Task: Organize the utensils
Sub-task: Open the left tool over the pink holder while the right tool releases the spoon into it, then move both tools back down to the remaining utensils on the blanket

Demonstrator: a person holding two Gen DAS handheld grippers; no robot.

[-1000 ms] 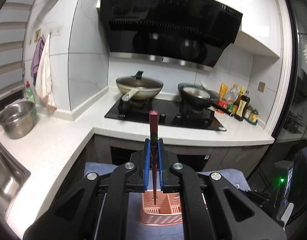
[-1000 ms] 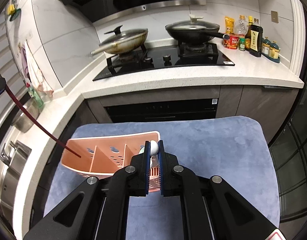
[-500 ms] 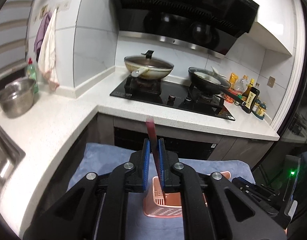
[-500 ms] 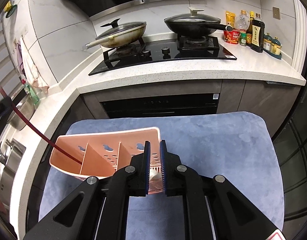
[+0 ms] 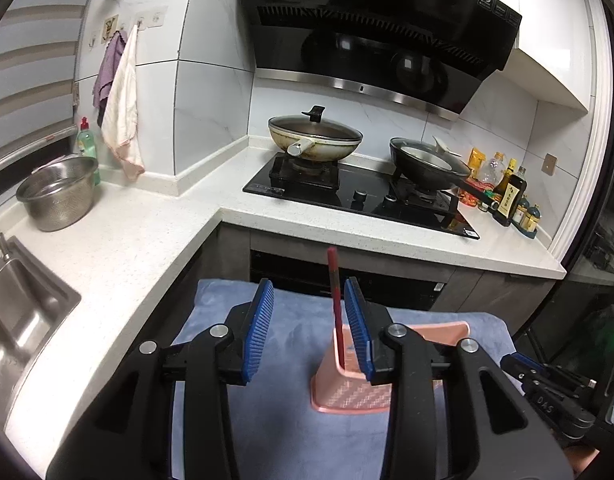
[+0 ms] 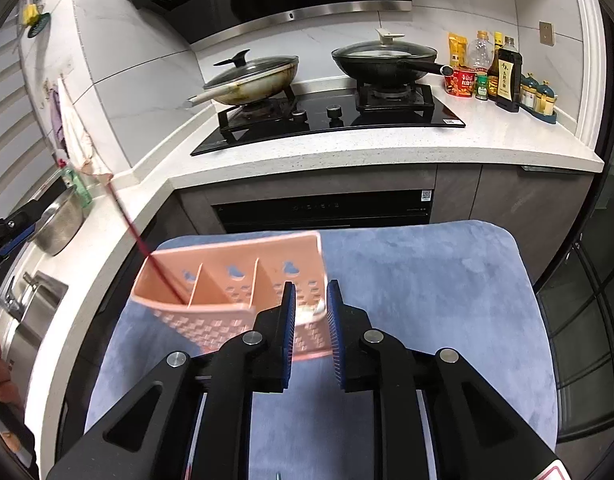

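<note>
A pink slotted utensil holder (image 6: pixel 227 280) stands on a blue mat (image 6: pixel 419 280); it also shows in the left wrist view (image 5: pixel 347 392). A dark red chopstick (image 5: pixel 335 300) stands in the holder's left end compartment, leaning out over the rim (image 6: pixel 139 236). My left gripper (image 5: pixel 309 320) is open, its jaws apart on either side of the chopstick and free of it. My right gripper (image 6: pixel 310 320) is open just in front of the holder's right end. A white utensil (image 6: pixel 313 312) lies low in that right compartment, mostly hidden.
A white counter (image 5: pixel 127 248) wraps round the mat, with a sink (image 5: pixel 19 312) and a steel bowl (image 5: pixel 55 196) at left. A black hob (image 6: pixel 331 116) carries two lidded pans. Bottles (image 6: pixel 503 76) stand at the far right.
My left gripper opened and let go of the chopstick, which now stands in the holder. My right gripper opened and released the white utensil into the right compartment.
</note>
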